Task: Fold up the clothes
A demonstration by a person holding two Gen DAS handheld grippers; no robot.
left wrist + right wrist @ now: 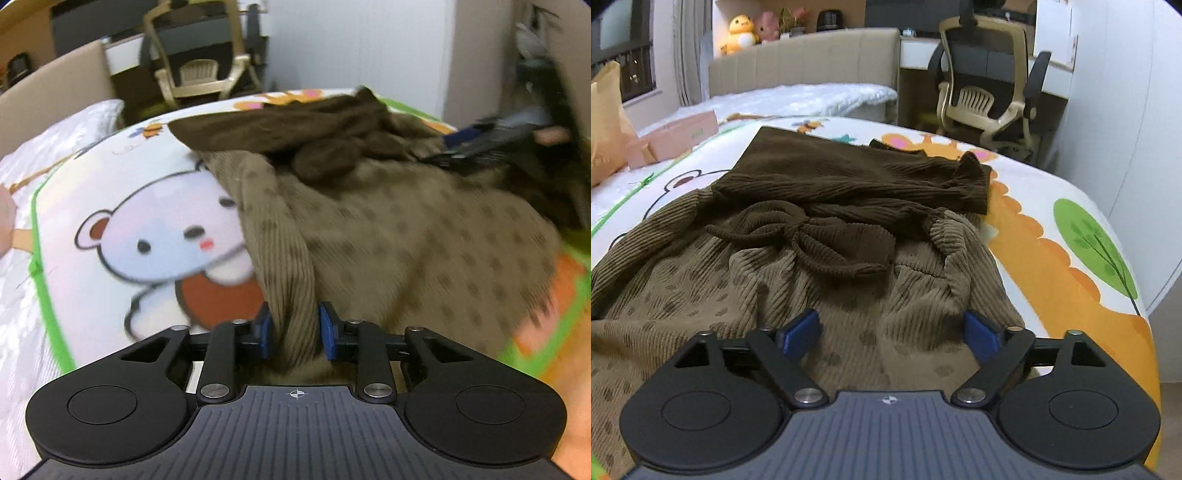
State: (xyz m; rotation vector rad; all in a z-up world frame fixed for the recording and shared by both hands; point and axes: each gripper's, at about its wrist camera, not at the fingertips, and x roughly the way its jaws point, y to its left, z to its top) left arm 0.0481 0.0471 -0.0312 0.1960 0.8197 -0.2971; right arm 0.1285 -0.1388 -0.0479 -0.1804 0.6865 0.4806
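The left gripper [295,326] is clamped on a bunched edge of the tan dotted sweater [388,229], which lies rumpled on the cartoon blanket [122,206] with a dark brown top [849,177] draped over its far part. The right gripper [892,336] hovers over the sweater, jaws wide apart and holding nothing. With only one side gripped, a pull could drag the brown top along and twist the sweater into a tighter heap.

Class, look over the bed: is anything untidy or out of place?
Yes. The dark brown garment lies crumpled across the tan dotted sweater, not flat. The left tool pinches a bunched fold of the sweater.
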